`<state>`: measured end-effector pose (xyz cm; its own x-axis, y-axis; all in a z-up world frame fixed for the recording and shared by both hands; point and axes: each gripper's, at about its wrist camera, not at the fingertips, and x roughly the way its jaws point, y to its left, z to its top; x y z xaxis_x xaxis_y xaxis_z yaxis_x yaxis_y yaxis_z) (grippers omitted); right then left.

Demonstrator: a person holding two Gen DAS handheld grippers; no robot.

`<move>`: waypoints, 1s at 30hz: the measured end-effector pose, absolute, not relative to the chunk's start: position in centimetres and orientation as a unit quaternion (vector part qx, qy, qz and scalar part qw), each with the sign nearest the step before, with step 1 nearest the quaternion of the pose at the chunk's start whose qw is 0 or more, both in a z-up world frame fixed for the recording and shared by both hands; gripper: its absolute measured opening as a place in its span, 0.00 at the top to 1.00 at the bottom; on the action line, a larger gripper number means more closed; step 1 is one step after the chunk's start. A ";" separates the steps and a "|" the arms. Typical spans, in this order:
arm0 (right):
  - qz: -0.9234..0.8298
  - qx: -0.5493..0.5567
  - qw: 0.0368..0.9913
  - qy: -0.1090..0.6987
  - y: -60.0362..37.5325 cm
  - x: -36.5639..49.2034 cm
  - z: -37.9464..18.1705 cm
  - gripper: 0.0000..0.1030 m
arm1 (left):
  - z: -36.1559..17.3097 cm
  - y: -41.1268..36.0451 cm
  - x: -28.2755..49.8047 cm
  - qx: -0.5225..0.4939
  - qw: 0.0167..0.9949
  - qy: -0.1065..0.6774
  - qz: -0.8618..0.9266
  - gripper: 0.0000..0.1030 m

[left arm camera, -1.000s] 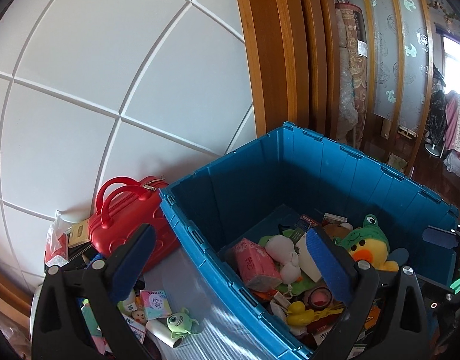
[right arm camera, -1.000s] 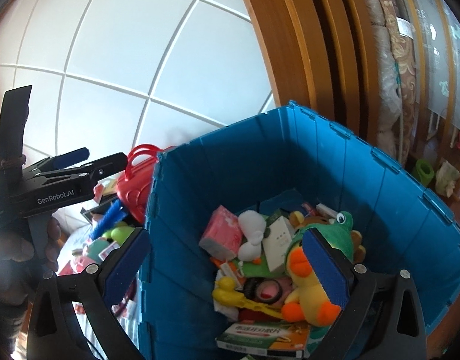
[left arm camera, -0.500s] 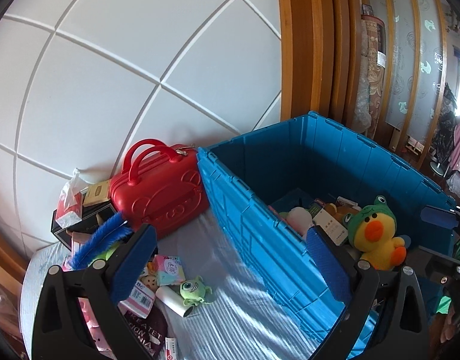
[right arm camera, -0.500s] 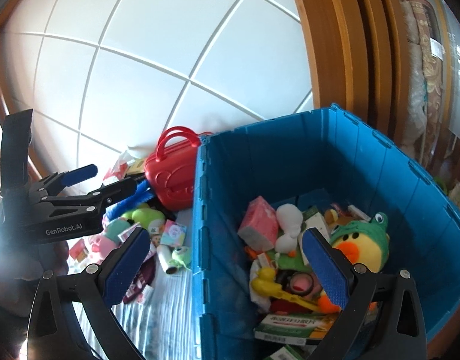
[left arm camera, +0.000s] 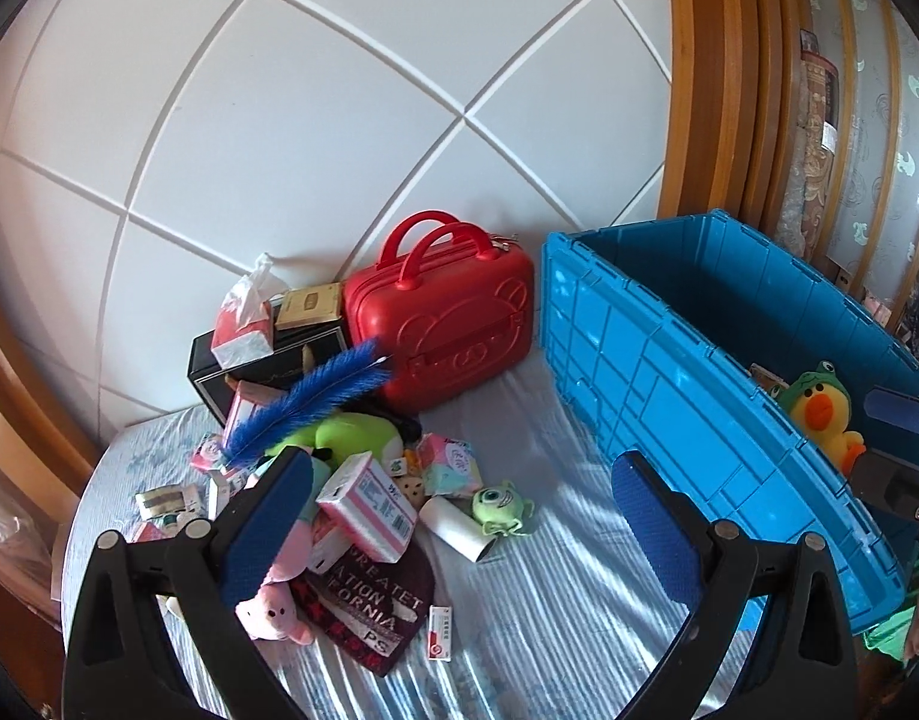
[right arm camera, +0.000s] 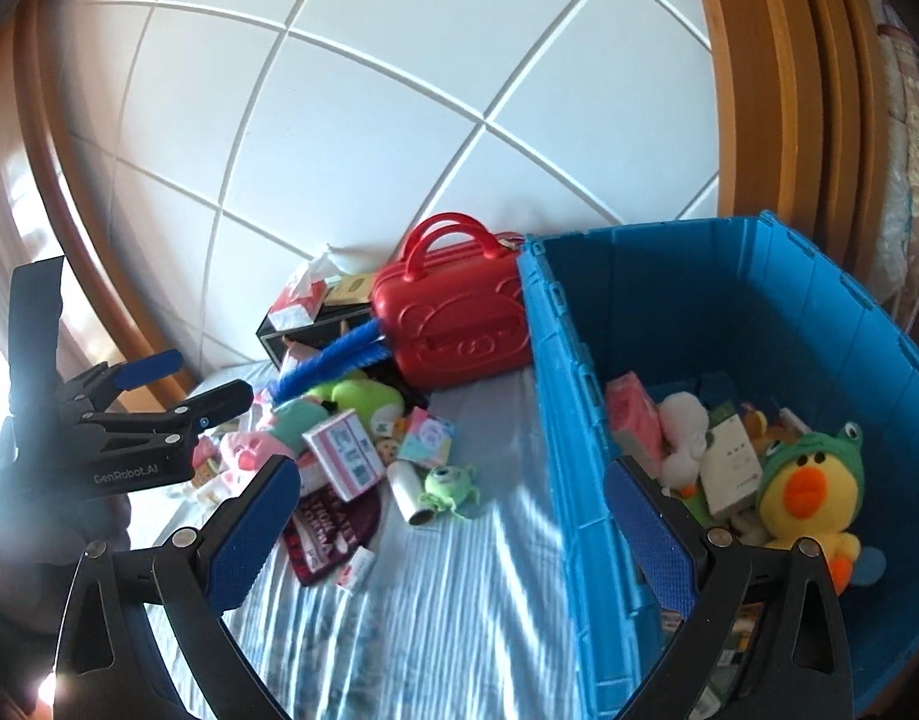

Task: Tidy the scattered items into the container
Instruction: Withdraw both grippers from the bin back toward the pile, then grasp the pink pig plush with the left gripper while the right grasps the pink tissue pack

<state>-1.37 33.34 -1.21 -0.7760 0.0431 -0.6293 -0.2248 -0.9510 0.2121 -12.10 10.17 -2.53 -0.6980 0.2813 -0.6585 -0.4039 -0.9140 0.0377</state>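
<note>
- Left gripper (left arm camera: 459, 516): jaws spread wide, nothing between them, held above the pile
- Right gripper (right arm camera: 447, 528): jaws spread wide, empty, straddling the near wall of the crate (right arm camera: 573, 420)
- Pile on the striped cloth (left arm camera: 519, 612), left of the crate: pink box (left arm camera: 369, 507), green monster (left arm camera: 498, 504), pink pig (left arm camera: 273, 600), blue feather (left arm camera: 315, 402), dark cap (left arm camera: 375, 606)
- Red case (left arm camera: 453, 330) against the wall, touching the crate
- Duck (right arm camera: 807, 498) inside the crate

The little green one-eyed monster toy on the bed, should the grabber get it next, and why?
Probably yes: lower the open left gripper onto the green one-eyed monster toy. It lies apart at the pile's edge, outside the blue crate, and both grippers are empty.
</note>
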 end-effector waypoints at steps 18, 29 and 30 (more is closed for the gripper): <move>0.916 -0.383 0.045 0.113 22.5 -10.8 -10.3 0.00 | -10.2 -3.8 -17.3 -0.400 0.140 0.100 0.900 0.01; 0.891 -0.442 0.045 0.092 19.3 -18.7 -19.9 0.00 | -17.4 -6.0 -23.1 -0.433 0.148 0.124 0.881 0.01; 0.890 -0.445 0.043 0.091 19.0 -19.4 -20.7 0.00 | -18.2 -6.0 -23.7 -0.435 0.148 0.126 0.879 0.01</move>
<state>-19.44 19.05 -20.69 -0.6001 -0.0035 -0.7999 -0.1583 -0.9797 0.1230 -23.71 -5.96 -18.21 -0.5767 0.1516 -0.8028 -0.3704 -0.9244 0.0914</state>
